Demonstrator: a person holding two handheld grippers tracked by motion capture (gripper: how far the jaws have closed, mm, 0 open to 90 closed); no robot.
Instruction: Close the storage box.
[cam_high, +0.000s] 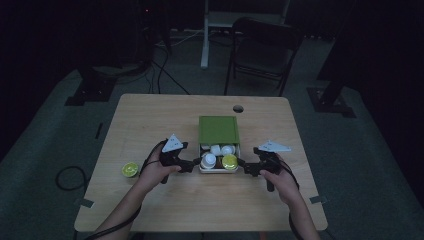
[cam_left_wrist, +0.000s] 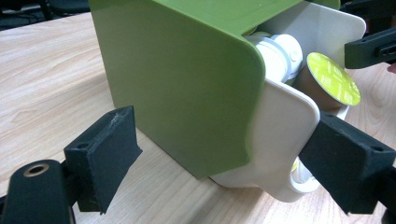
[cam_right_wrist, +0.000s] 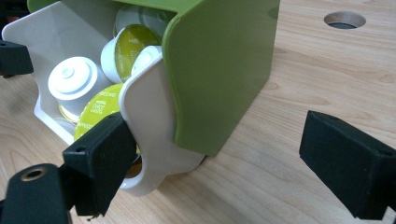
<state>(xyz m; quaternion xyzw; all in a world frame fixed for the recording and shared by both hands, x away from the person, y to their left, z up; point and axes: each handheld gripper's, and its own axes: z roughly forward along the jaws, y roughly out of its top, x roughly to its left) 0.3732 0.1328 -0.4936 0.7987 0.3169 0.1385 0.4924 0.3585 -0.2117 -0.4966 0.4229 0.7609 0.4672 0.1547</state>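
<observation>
Green box (cam_high: 218, 129): plastic sleeve, mid-table, with a white drawer (cam_high: 218, 169) pulled out toward the person.
Drawer contents: white pods (cam_right_wrist: 73, 80) and lime-lidded pods (cam_left_wrist: 332, 78), lying jumbled.
Left gripper (cam_high: 192, 164): jaws spread, straddling the drawer's left front corner; one pad (cam_left_wrist: 343, 161) against the white wall, the other (cam_left_wrist: 103, 156) clear of the green side; nothing clamped.
Right gripper (cam_high: 245, 166): jaws spread at the drawer's right front corner; one pad (cam_right_wrist: 100, 161) at the white wall, the other (cam_right_wrist: 348, 161) well apart over bare wood.
Stray pod (cam_high: 130, 169): lime lid, on the table (cam_high: 165, 112) left of the left hand (cam_high: 162, 167).
Cable hole (cam_high: 238, 108): behind the box.
Chair (cam_high: 262, 47): beyond the table, on the floor.
</observation>
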